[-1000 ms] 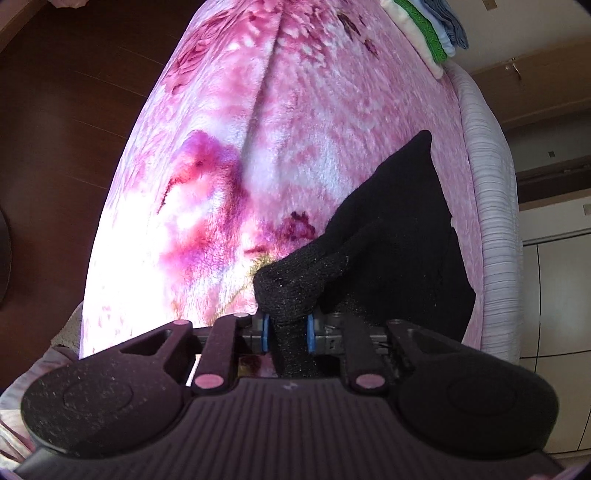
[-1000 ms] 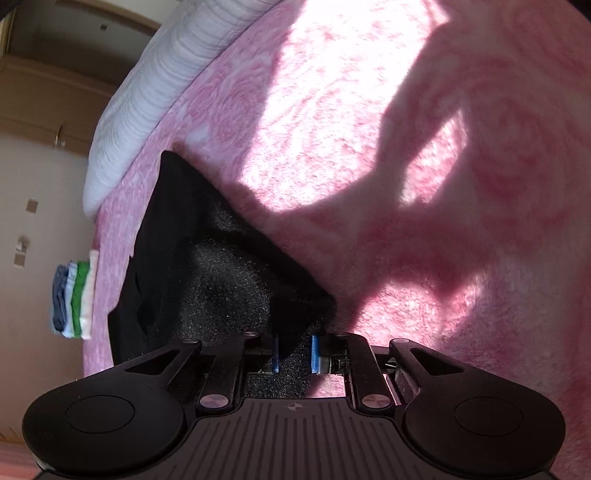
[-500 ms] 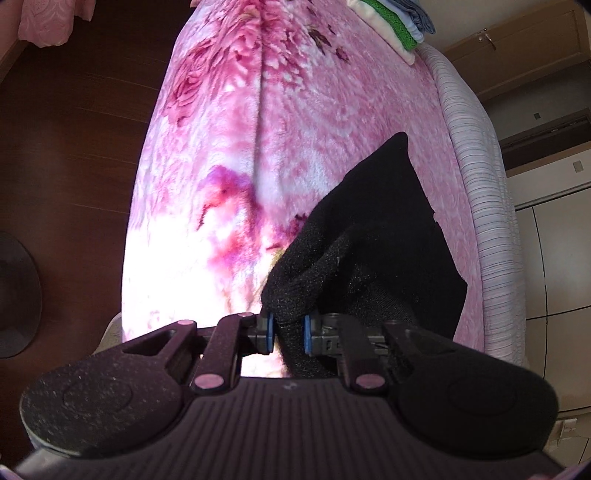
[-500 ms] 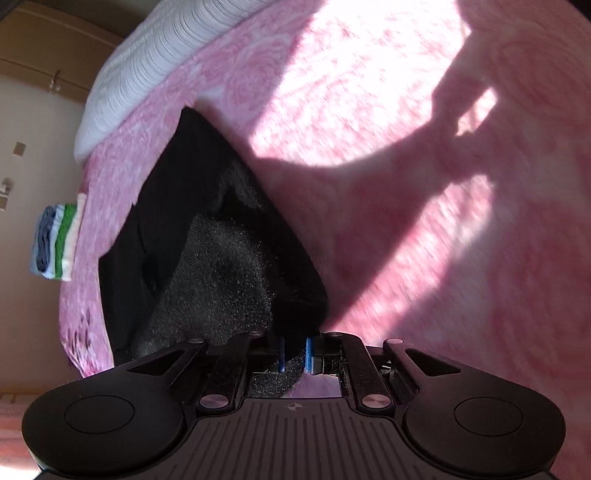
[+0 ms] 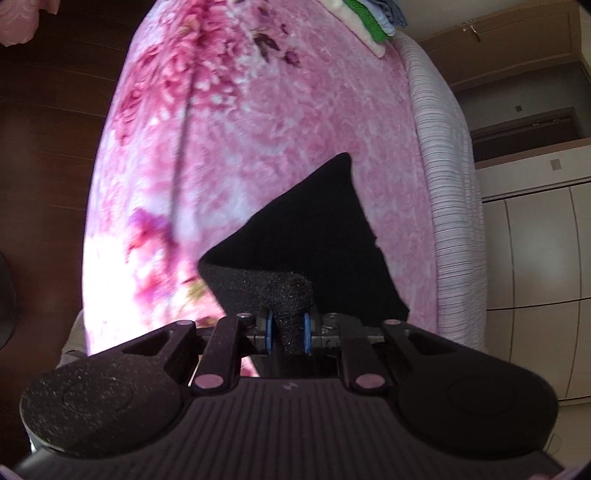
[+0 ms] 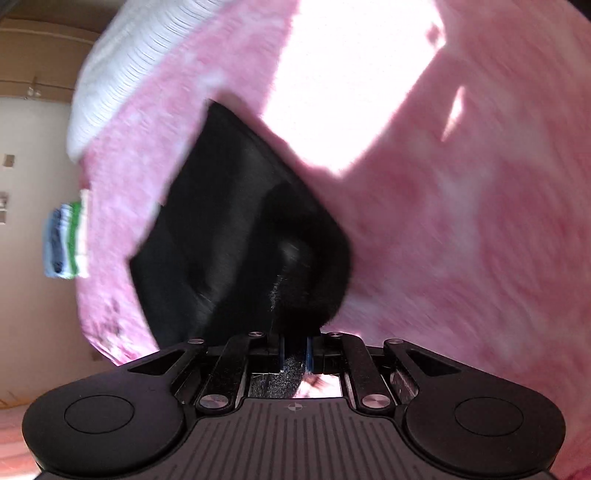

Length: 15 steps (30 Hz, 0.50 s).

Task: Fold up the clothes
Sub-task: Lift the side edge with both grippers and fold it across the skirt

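A black knit garment [image 5: 317,236] lies on a pink floral blanket [image 5: 258,122] that covers the bed. My left gripper [image 5: 287,330] is shut on a bunched near edge of the garment and holds it raised off the blanket. In the right wrist view the garment [image 6: 229,229] is blurred by motion. My right gripper [image 6: 294,350] is shut on another near edge of it, also lifted. The far point of the garment rests on the blanket.
A stack of folded clothes [image 5: 369,14] in white, green and blue sits at the far end of the bed, also in the right wrist view [image 6: 68,240]. A striped white bedspread edge [image 5: 450,177] runs along the bed's side. Dark wood floor [image 5: 44,147] lies to the left, cabinets [image 5: 535,258] to the right.
Both grippers have lifted higher and pulled back with the garment's near edge. The cloth has drawn taut and flatter, and more of the bed shows in both views.
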{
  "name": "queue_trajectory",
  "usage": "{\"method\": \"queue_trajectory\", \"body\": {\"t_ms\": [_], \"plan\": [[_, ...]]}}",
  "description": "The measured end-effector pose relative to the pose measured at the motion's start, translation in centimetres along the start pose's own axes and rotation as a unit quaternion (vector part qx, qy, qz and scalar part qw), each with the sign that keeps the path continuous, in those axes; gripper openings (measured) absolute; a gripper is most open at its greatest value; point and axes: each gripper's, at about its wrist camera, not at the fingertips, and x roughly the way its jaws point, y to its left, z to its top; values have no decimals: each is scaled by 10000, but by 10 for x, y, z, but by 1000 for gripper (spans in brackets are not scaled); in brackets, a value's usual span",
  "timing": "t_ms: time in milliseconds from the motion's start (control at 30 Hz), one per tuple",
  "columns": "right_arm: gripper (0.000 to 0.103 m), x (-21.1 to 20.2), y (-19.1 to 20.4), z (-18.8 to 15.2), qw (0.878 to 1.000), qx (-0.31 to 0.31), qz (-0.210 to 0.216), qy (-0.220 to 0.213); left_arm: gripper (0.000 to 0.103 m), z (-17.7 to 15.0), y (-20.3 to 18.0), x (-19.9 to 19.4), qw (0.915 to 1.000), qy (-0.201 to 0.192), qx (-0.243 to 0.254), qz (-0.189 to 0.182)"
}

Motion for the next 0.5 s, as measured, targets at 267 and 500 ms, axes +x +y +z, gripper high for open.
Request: {"method": "queue_trajectory", "body": {"t_ms": [267, 500], "plan": [[18, 34, 101, 109, 9944, -167, 561, -881, 29, 91, -92, 98, 9972, -53, 185, -727], [42, 59, 142, 135, 9731, -1504, 178, -1736, 38, 135, -120, 133, 9899, -278, 1298, -496]]}}
